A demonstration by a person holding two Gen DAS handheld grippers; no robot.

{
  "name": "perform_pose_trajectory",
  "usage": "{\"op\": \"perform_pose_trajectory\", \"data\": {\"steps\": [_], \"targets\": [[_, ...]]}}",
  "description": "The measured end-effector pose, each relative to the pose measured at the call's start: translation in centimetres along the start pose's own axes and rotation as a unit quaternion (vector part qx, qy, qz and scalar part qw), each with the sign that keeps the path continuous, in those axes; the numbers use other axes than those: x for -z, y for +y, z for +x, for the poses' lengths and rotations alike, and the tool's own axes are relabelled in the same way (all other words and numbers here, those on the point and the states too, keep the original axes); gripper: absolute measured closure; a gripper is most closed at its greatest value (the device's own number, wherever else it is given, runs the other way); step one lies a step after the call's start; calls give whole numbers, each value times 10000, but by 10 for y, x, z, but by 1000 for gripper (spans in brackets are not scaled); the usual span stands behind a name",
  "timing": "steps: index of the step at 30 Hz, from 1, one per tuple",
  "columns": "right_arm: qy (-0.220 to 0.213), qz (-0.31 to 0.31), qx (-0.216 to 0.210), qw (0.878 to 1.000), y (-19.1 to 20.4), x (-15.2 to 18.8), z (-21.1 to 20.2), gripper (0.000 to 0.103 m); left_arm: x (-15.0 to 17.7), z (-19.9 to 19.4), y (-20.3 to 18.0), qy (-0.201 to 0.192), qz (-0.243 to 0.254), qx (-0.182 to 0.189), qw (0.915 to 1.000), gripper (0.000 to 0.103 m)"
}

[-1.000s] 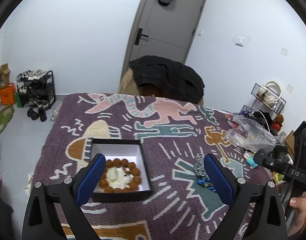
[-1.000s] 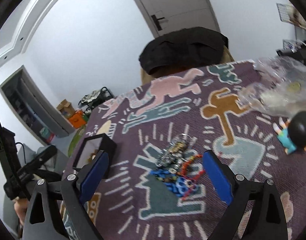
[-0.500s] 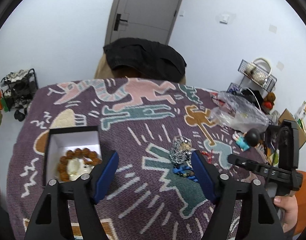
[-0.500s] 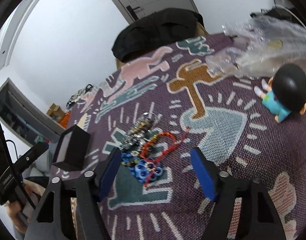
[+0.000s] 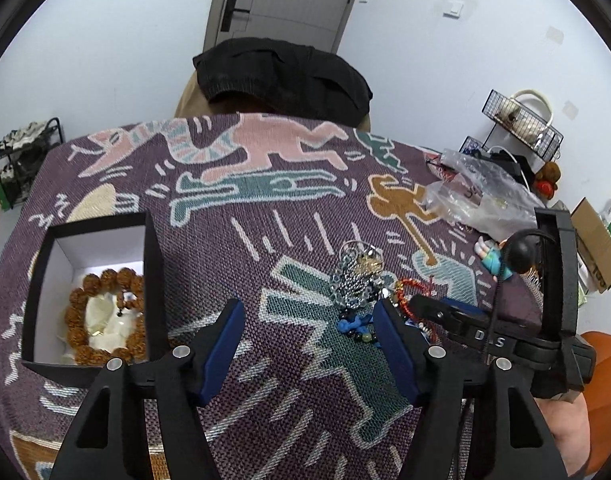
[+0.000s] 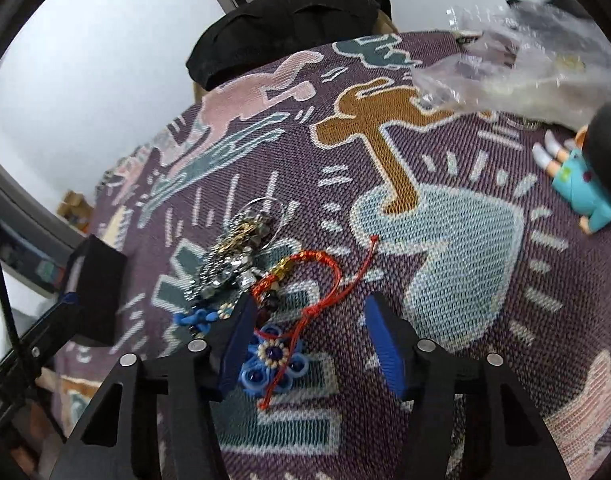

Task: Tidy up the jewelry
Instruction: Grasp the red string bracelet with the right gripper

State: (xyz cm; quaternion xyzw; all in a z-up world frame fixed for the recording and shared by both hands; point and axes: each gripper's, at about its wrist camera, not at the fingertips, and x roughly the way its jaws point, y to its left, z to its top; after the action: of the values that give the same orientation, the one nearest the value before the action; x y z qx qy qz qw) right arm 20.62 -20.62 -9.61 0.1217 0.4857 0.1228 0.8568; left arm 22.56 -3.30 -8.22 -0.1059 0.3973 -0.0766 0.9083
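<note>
both tongs gape wide, holding nothing: right tongs [image 6: 305, 336] low in frame over the red cord bracelet [image 6: 305, 280]; left tongs [image 5: 309, 332] beside the jewelry heap [image 5: 357, 280].

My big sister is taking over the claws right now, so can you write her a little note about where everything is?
Left claw: open, empty, above the blanket between the box and the pile.
Right claw: open, low over the jewelry pile, with the red cord bracelet and blue flower piece between its fingers; nothing gripped.
Done: the brown bead bracelet lies in the black box.
Left: pick the pile's pieces up and put them away, red cord bracelet probably first.
</note>
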Motion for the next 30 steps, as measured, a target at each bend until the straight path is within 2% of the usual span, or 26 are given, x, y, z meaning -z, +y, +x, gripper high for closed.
{"op": "perform_pose_trajectory", "data": {"steps": [2,4,6,14,23,24,26,30], "targets": [[-75,-141,297,9994,7,0,3,54,2,6,1,61,-23,-21,10000,35],[-137,-268,547,9980,11,1,5,64,3,9,1,99,-38,-28,9999,35],[-159,-310,623,9974,9,2,5,94,5,12,0,142,-44,-42,9999,35],[-358,-16,27,9994,-20,9,-18,96,8,28,-11,322,-8,28,9995,35],[-637,334,-445,9964,-45,16,-49,96,8,45,-24,510,-6,171,9986,35],[-649,358,-471,9961,-46,16,-51,96,8,48,-24,537,-8,166,9984,37],[-708,402,-513,9954,-50,17,-57,96,9,54,-23,624,-29,145,9979,48],[-798,449,-580,9941,-55,17,-66,96,11,66,-19,748,-119,127,9970,53]]}}
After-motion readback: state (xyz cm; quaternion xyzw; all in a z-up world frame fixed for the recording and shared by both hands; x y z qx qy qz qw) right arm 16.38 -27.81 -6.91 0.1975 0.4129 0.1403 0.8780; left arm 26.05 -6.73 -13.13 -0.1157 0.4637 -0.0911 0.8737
